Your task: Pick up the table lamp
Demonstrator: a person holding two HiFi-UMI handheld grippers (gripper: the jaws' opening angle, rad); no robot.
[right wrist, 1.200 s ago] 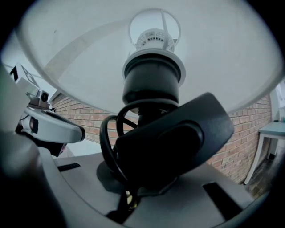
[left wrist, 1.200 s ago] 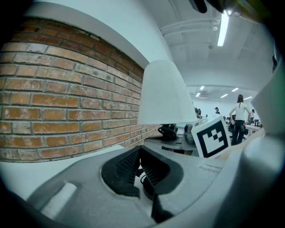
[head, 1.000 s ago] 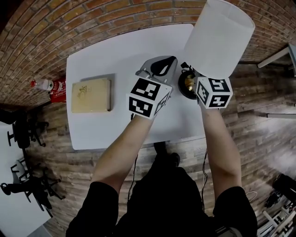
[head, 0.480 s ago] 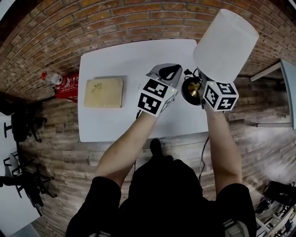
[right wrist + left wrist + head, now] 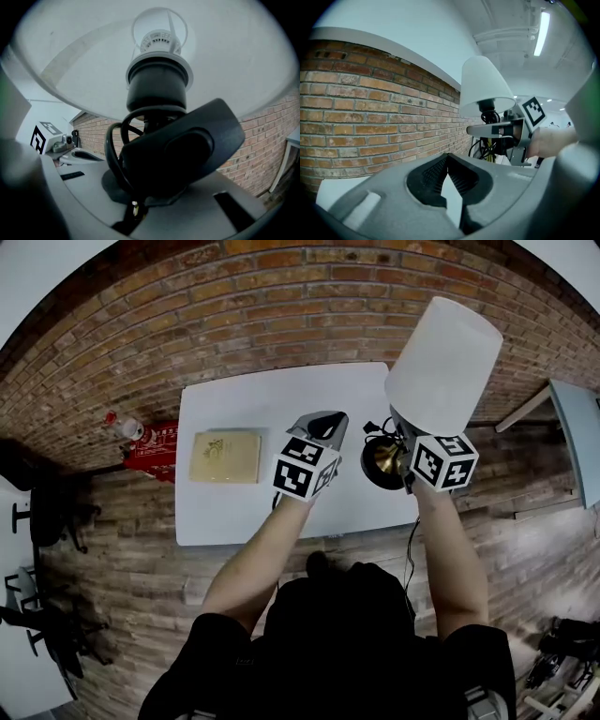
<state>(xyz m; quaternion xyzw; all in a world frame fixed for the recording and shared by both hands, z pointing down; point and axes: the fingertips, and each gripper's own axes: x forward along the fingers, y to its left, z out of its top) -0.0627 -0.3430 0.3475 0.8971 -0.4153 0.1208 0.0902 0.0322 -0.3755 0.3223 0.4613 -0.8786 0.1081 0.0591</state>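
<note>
The table lamp has a white shade [image 5: 443, 362] and a round black base [image 5: 382, 463], and it hangs tilted above the white table [image 5: 234, 512]. My right gripper [image 5: 406, 444] is shut on the lamp's stem just under the shade. In the right gripper view the black socket [image 5: 157, 89], the looped cord and an inline switch [image 5: 187, 150] fill the space ahead of the right gripper [image 5: 140, 199]. My left gripper [image 5: 323, 420] hovers beside the lamp, shut and empty. Its own view shows the left gripper [image 5: 448, 157] and the shade [image 5: 485, 86] to the right.
A tan book or board [image 5: 225, 457] lies on the table's left part. A red pack [image 5: 155, 439] and a bottle [image 5: 127, 426] sit on the floor by the brick wall. The lamp's cord [image 5: 410, 549] drops past the table's front edge. Another table corner [image 5: 577, 437] shows at right.
Both grippers have risen, and the lamp has gone up with the right one, away from the table top. The table now looks smaller and farther below.
</note>
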